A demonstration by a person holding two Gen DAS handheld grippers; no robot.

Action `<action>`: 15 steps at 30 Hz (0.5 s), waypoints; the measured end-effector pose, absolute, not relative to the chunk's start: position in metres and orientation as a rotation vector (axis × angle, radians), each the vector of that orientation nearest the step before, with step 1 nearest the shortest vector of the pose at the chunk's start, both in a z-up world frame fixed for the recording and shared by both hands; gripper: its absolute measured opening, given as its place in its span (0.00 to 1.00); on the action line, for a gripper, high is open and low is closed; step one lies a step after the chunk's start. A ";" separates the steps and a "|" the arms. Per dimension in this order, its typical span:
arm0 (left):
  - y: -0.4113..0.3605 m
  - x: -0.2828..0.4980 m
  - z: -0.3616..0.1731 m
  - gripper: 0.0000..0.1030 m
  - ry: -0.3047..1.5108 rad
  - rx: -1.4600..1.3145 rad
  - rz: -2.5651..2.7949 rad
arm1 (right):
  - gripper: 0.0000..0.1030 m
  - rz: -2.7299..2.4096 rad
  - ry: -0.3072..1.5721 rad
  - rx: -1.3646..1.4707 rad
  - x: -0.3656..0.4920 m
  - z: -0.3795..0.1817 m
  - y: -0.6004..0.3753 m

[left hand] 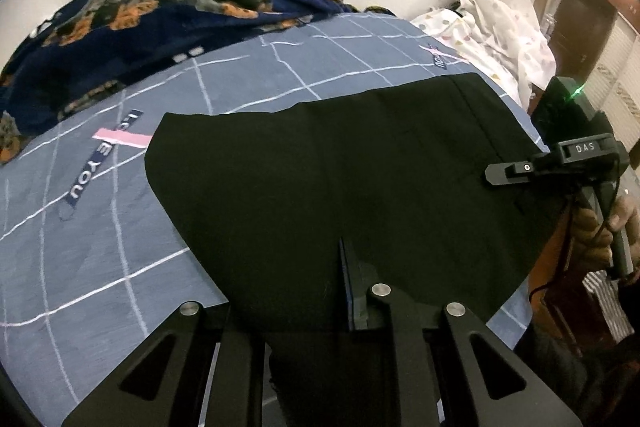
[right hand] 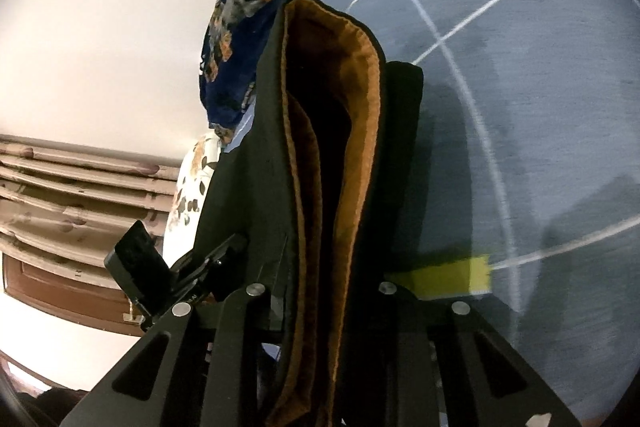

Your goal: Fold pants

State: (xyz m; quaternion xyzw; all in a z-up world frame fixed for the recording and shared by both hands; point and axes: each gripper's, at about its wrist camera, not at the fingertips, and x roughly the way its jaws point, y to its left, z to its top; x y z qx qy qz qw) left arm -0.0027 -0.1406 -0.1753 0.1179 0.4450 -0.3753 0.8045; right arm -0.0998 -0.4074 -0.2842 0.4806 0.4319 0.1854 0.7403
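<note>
Black pants lie spread on the grey-blue checked bedsheet. My left gripper is shut on the near edge of the pants; cloth drapes over its left finger. My right gripper shows at the right in the left wrist view, closed on the pants' right edge. In the right wrist view the right gripper pinches a lifted fold of the pants with an orange-brown lining showing.
A navy floral blanket is bunched at the back of the bed. White dotted bedding lies at the back right. A dark wooden door and a wall stand beyond. A yellow patch marks the sheet.
</note>
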 end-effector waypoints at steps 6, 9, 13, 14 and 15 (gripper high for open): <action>-0.113 0.001 -0.166 0.15 0.936 0.238 -0.763 | 0.19 0.430 0.954 1.034 -0.084 -0.272 -0.383; -0.101 0.005 -0.162 0.15 0.922 0.242 -0.742 | 0.19 0.445 0.961 1.024 -0.071 -0.266 -0.371; -0.079 0.019 -0.153 0.15 0.905 0.229 -0.712 | 0.20 0.466 0.969 1.014 -0.054 -0.259 -0.355; -0.074 0.022 -0.152 0.15 0.901 0.226 -0.705 | 0.20 0.472 0.971 1.012 -0.048 -0.258 -0.350; -0.068 0.026 -0.151 0.15 0.898 0.222 -0.696 | 0.20 0.478 0.974 1.008 -0.042 -0.256 -0.345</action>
